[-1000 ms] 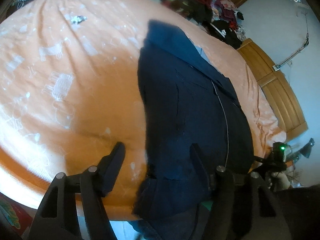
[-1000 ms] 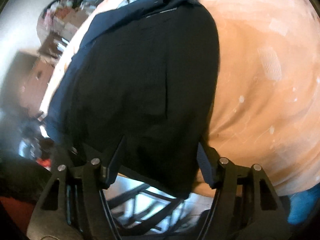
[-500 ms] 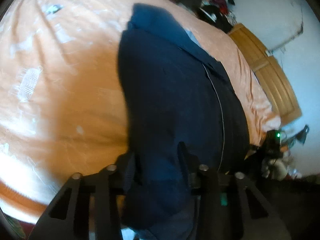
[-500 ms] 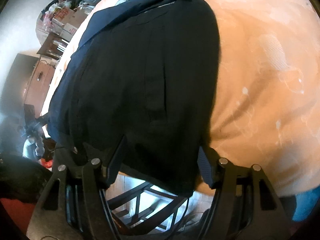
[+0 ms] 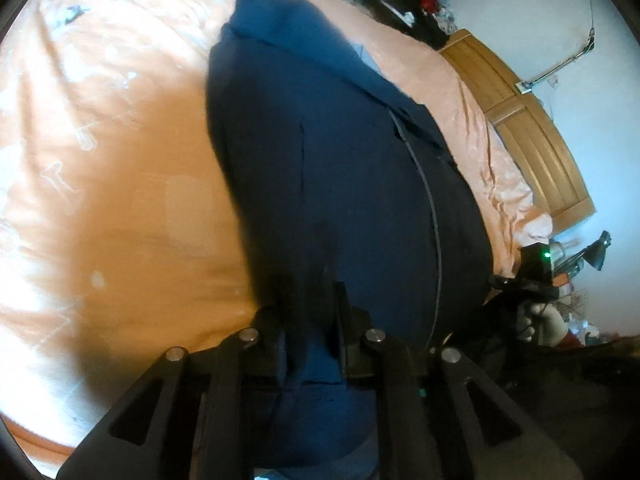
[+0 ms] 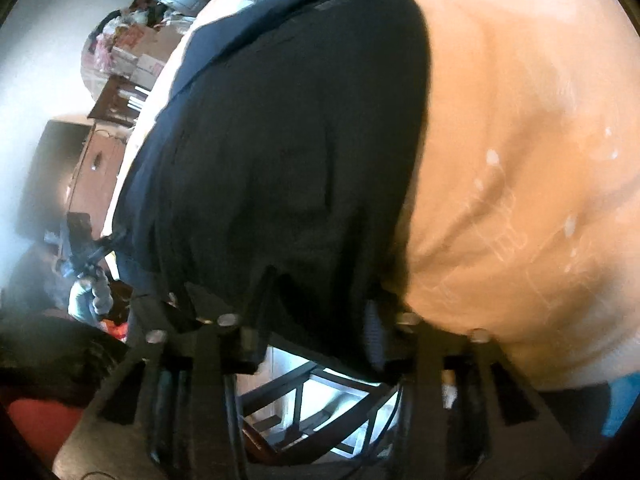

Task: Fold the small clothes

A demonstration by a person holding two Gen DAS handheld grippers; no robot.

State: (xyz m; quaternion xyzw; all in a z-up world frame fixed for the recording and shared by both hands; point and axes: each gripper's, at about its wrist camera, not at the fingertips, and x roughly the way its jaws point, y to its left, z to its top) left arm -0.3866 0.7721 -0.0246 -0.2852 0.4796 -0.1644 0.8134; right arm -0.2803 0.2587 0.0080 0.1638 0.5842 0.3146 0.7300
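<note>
The left tongs (image 5: 308,300) pinched the jacket (image 5: 340,168) hem at the bed (image 5: 100,160) edge; the right tongs (image 6: 320,304) straddled it half-open; its length ran away from both.

The bed (image 5: 120,168) wears an orange sheet (image 6: 520,160) with faint white prints. A dark navy garment (image 5: 340,160) lies flat on it, running from 12 o'clock down to the near edge at 6 o'clock, where its hem hangs over. A wooden bed frame (image 5: 532,136) borders the sheet at 2 o'clock in the left wrist view.
</note>
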